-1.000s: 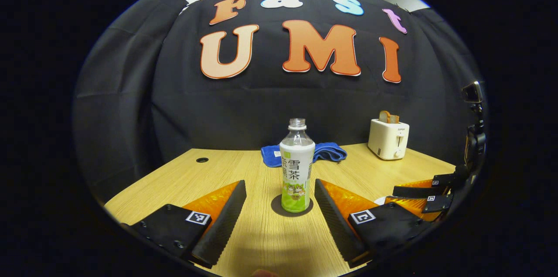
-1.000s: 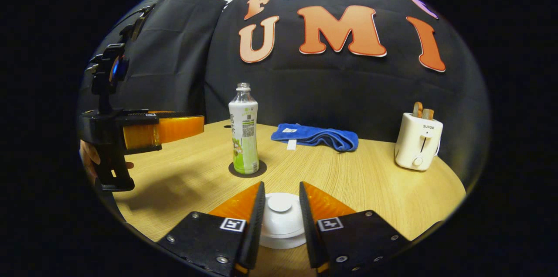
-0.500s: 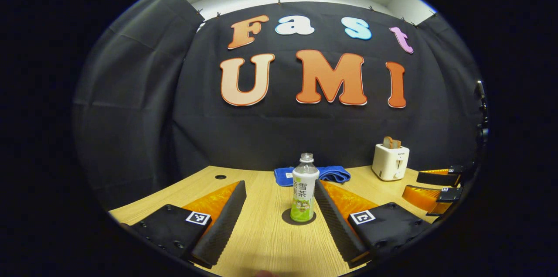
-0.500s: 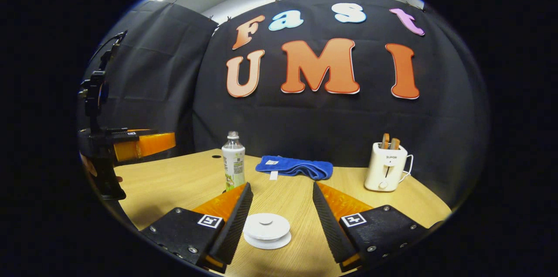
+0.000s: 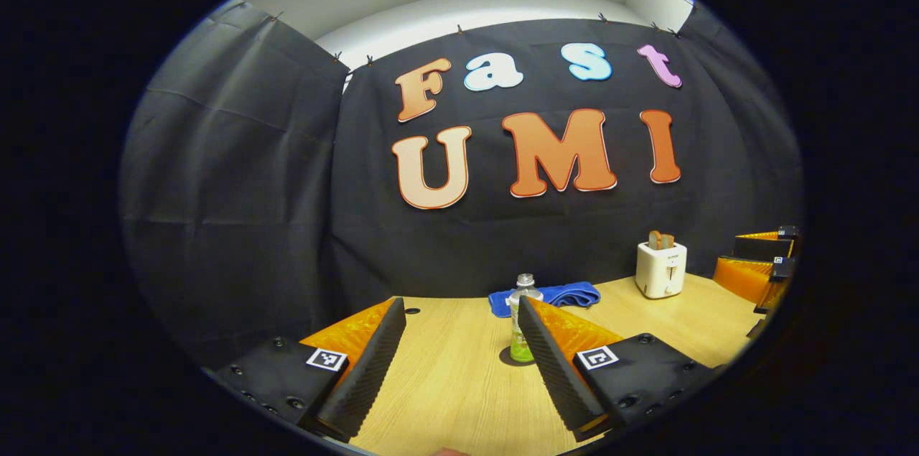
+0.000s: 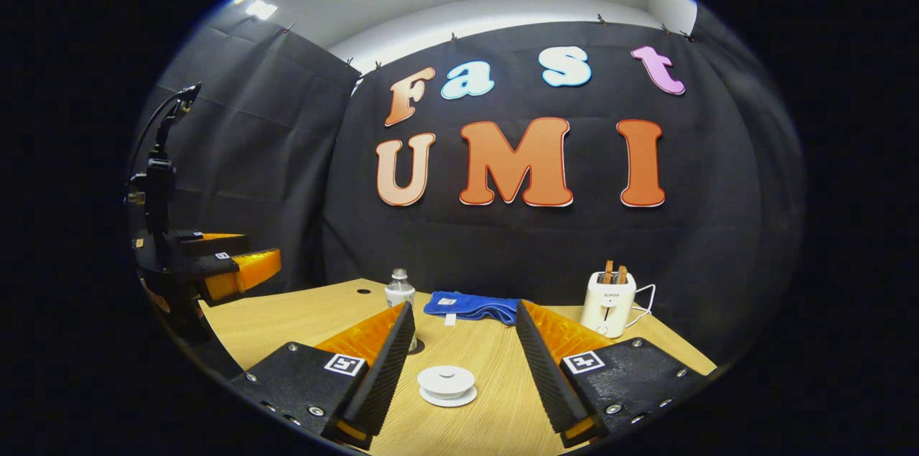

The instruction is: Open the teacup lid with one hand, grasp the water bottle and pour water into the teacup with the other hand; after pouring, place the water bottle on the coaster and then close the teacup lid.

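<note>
The water bottle, clear with a white and green label and no cap, stands on a dark round coaster in the middle of the wooden table. My left gripper is open, well back from the bottle, and one finger hides part of it. The white teacup with its lid on sits on the table in the right gripper view. My right gripper is open above and behind it, touching nothing. The bottle peeks over its left finger. The left gripper hovers at the far left.
A folded blue cloth lies behind the bottle near the wall. A white toaster with bread slices stands at the back right. The right gripper shows at the right edge of the left gripper view. The table has a cable hole at its back left.
Both grippers have pulled back and up from the table. The right gripper, narrow around the lid's knob a second ago, has opened wide and left the lid on the cup.
</note>
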The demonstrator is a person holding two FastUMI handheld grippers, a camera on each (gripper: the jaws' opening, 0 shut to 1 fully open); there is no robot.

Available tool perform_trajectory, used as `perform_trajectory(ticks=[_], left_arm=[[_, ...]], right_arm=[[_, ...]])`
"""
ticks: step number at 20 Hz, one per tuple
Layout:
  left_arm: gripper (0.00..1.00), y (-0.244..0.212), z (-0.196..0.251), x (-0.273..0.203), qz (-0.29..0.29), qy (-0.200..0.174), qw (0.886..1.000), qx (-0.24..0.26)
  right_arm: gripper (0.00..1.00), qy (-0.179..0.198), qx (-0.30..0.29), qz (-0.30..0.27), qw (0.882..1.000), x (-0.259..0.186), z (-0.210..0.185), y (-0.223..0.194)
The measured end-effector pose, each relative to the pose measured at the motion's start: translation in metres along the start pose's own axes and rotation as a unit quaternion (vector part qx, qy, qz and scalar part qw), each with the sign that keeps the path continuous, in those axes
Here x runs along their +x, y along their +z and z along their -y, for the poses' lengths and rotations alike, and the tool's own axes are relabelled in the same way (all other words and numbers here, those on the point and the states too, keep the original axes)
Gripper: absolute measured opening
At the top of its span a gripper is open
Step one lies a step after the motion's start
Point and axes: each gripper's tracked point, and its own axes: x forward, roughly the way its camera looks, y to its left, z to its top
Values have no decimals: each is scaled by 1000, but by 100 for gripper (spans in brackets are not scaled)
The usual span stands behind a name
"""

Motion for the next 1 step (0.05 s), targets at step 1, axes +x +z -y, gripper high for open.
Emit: perform_trajectory(ticks=[1], left_arm=[[100,1,4,-7,1,-4,1000,-6]], right_arm=[[85,0,1,3,1000,-5,-3,4]])
